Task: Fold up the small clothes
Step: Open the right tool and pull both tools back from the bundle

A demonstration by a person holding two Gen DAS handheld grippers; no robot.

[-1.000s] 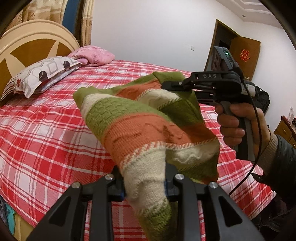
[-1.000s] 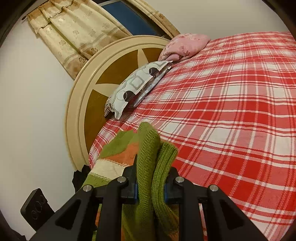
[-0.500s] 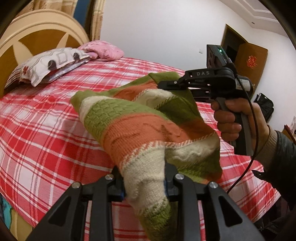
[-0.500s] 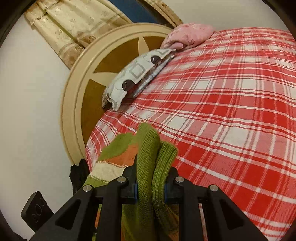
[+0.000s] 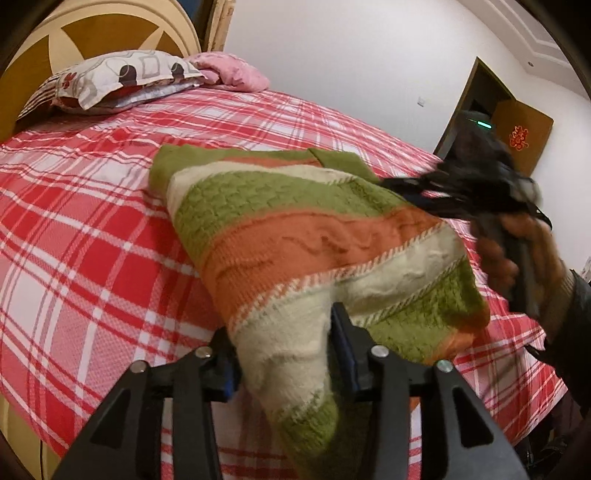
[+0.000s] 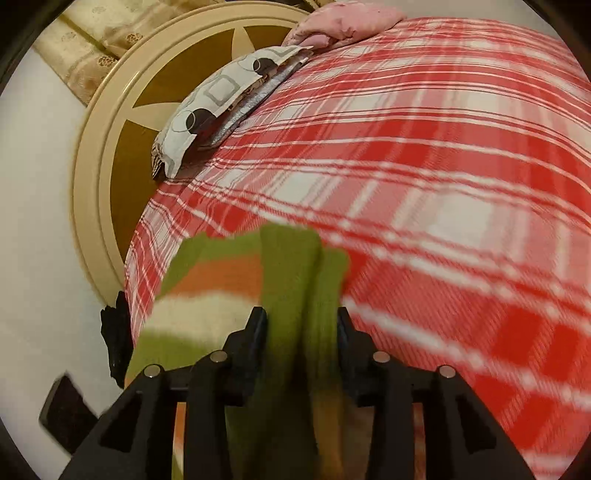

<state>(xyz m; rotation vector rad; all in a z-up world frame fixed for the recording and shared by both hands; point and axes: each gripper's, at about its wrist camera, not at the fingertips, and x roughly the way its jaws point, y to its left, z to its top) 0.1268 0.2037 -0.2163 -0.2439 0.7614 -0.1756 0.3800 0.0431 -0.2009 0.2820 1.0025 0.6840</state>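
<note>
The left gripper is opening its jaws, and a corner of the striped sweater is sitting between them. The cream part of the knit is filling most of the gap. I cannot tell if the blue pads are squeezing it or just resting beside it.

The sweater is stretching away in front of this gripper, folded over, with green, orange and cream bands. Its far end is lying on the red checked bed. To the front right, a person's hand is holding the right gripper, which looks blurry there.

The right gripper is opening its jaws too. Two green folds of the sweater's edge are standing up between them, and the picture is too blurry to show if they are being pinched.

Far in front of the left gripper, a patterned pillow and a pink pillow are lying by the round headboard.
</note>
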